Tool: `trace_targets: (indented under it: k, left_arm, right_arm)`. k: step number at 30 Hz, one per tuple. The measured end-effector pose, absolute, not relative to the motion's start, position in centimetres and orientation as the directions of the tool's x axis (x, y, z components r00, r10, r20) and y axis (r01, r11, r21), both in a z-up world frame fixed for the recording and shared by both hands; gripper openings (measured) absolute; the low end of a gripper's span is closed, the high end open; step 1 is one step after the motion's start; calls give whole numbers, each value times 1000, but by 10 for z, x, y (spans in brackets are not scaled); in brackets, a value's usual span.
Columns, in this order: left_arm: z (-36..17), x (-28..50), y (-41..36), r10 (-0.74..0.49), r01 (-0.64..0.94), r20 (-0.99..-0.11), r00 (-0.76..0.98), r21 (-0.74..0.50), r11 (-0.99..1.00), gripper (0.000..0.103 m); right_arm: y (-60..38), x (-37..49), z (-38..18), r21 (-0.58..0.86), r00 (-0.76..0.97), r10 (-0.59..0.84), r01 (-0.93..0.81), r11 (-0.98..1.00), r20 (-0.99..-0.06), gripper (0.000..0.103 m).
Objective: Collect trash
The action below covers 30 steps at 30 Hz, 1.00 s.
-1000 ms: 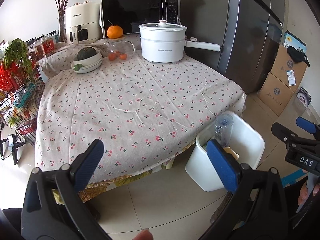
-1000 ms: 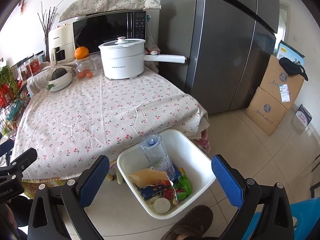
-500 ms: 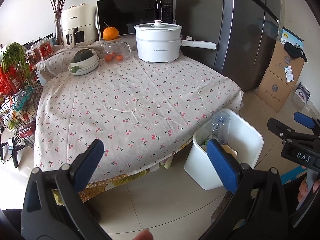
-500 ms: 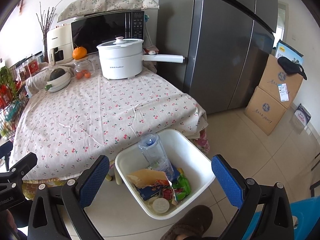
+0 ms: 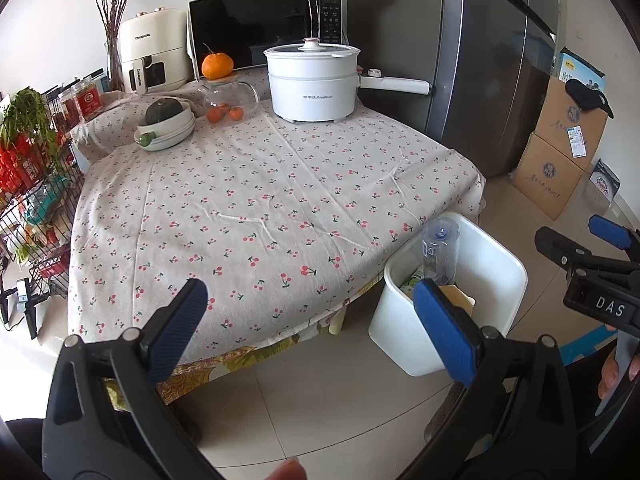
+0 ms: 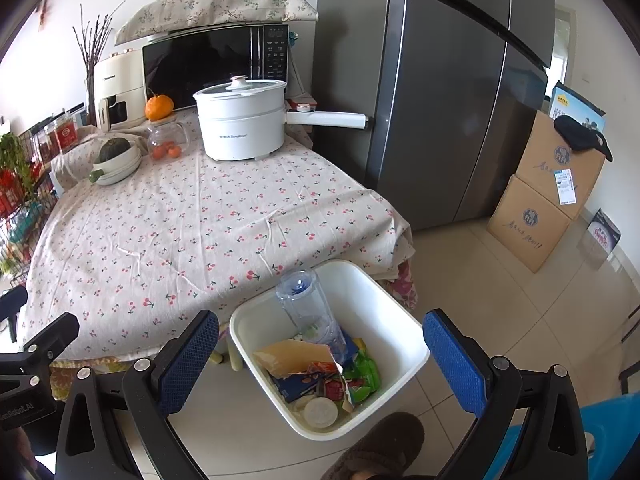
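Ahead of the left tongs, the worktop lies bare up to the pot, glass jar and bowls at its far edge. Beneath the right tongs, the bin stands open-topped, an upright bottle and wrappers filling its floor.

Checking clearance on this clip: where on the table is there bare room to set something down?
The tablecloth lies bare from the near edge up to the white pot. The far left corner is crowded: bowl, glass jar, orange. The bin is part full.
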<state>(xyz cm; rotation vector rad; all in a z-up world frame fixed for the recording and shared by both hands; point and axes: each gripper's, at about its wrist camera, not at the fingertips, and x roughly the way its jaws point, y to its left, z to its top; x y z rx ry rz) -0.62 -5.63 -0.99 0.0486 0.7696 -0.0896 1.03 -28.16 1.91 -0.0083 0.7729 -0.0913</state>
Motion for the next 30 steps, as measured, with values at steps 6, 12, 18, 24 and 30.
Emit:
trace_targets:
  k: [6,12,18,24,30]
  left_arm:
    - [-10,-6,-57,-65,102,-699,712,11,995,102]
    - [-12,-6,-58,-68,107,-702,709,12,994,102]
    - [-12,-7,-59,-67,106,-702,709,13,994,102]
    - [-12,-8,-60,-67,108,-702,709,14,994,102]
    - [-12,-8,-59,-66,107,-703,708,14,994,102]
  right_arm:
    - [-282,10,19,-41,712,-85,80,996,-697,103]
    - [-281,10,19,-41,712,-86,80,996,-697,103]
    - [-281,10,19,-40,711,-86,81,996,-697,103]
    - [-280,10,15,-39,708,-81,76,996,-701,103]
    - [-280,10,15,-38,708,-82,77,996,-701,103]
